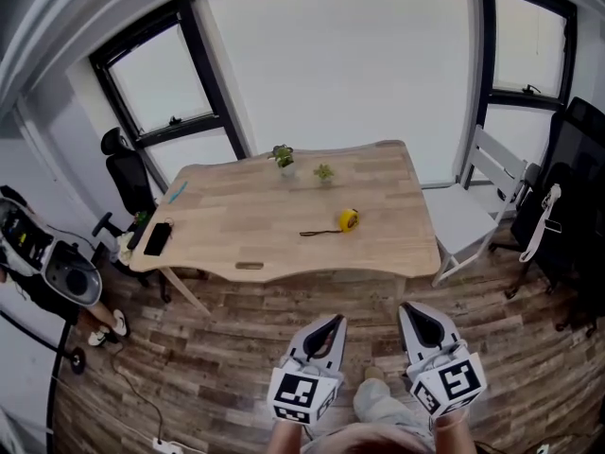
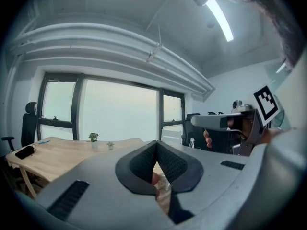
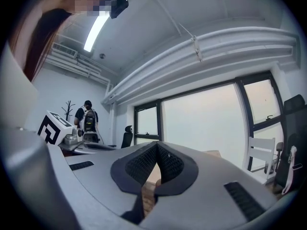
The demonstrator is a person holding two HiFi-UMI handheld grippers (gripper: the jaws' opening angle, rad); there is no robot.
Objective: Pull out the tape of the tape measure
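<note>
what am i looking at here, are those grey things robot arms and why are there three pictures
No robot here: a person holds a claw in each hand. The head view comes from a camera on the person's head, looking down at the left claw and right claw; the other two come from cameras riding on each claw. Both claws are shut and empty. Ahead stands a wooden table with a yellow tape measure, a dark phone and two small plants.

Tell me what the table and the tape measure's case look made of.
The table looks like light wood with a matt finish: grain and plank lines show, though it may be veneer. The tape measure has a yellow case, probably plastic, but it is too small to be sure.
</note>
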